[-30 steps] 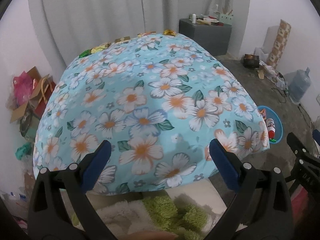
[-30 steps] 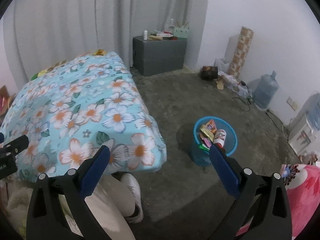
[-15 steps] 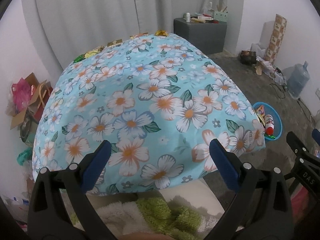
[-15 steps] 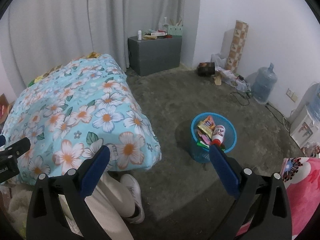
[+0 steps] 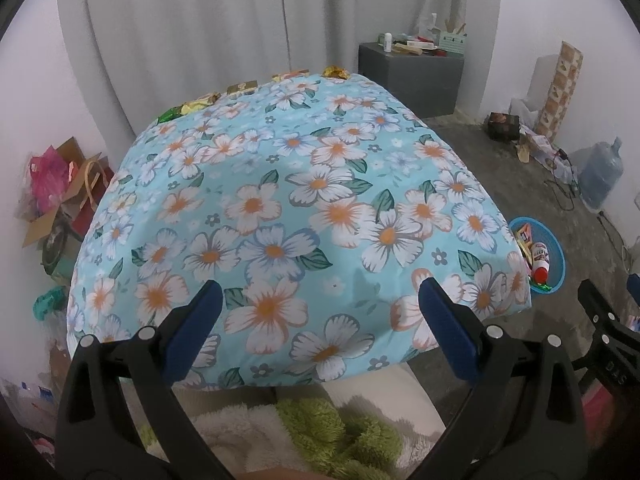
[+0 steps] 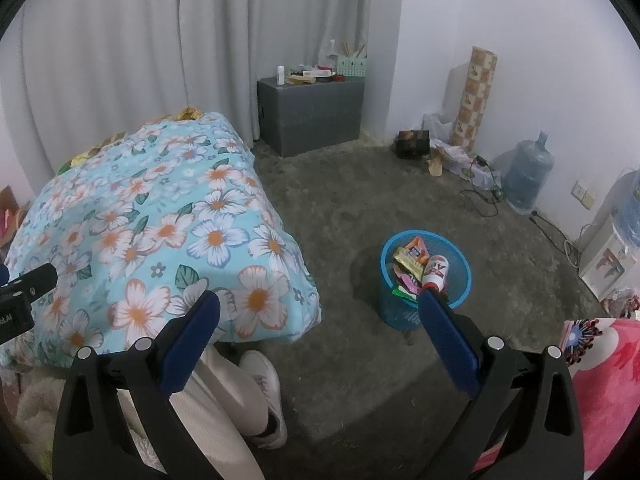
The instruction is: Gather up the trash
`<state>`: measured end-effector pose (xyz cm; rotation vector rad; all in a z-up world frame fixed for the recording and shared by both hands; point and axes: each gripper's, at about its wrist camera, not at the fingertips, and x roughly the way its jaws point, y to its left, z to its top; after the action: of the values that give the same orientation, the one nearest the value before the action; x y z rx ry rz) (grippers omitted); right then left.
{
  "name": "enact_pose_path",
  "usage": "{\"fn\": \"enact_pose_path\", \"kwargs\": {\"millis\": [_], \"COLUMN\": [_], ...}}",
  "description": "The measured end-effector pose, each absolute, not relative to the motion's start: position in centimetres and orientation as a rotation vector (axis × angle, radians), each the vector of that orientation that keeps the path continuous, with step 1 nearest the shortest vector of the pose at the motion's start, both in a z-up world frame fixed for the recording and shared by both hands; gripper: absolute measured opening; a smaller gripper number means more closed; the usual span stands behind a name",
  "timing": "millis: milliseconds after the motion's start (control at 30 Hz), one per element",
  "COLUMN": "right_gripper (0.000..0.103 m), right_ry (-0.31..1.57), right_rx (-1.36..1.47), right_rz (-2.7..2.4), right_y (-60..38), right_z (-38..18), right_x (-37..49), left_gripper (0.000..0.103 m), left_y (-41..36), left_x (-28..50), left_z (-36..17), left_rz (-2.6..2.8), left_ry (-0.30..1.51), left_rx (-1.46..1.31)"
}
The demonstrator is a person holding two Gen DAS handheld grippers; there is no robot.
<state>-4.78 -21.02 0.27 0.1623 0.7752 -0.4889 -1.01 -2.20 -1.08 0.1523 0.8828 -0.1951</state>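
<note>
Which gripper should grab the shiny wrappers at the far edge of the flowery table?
Probably the left gripper: it faces the shiny crumpled wrappers. The right gripper faces the floor.

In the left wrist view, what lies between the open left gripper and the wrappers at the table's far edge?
Only bare floral tablecloth lies between the left gripper and the wrappers along the far edge, as the left wrist view shows.

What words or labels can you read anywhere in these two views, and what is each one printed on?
"AI" or similar white letters: on the black body of the left gripper at the right wrist view's edge, cut off.
White letters on the right gripper: upside down, unclear.
Bottle in the blue trash basket: red print, too blurred.
Wrappers in the basket: unreadable.
</note>
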Motion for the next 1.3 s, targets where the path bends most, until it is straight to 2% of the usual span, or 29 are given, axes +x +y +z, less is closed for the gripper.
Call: {"fn": "enact_pose_path", "kwargs": {"millis": [1300], "right_gripper": [0.097], "right_ry": [0.769], "right_rx": [0.159], "right_rz": [-0.494], "right_y": [-20.4], "right_z": [1.0], "right_x": [-4.7], "left_gripper": [0.094], "left_y": [-0.8], "left_x": [-0.5], "left_z": [-0.8], "left_rz": [-0.154], "left_ry": [0.875], "left_rx": [0.113]}}
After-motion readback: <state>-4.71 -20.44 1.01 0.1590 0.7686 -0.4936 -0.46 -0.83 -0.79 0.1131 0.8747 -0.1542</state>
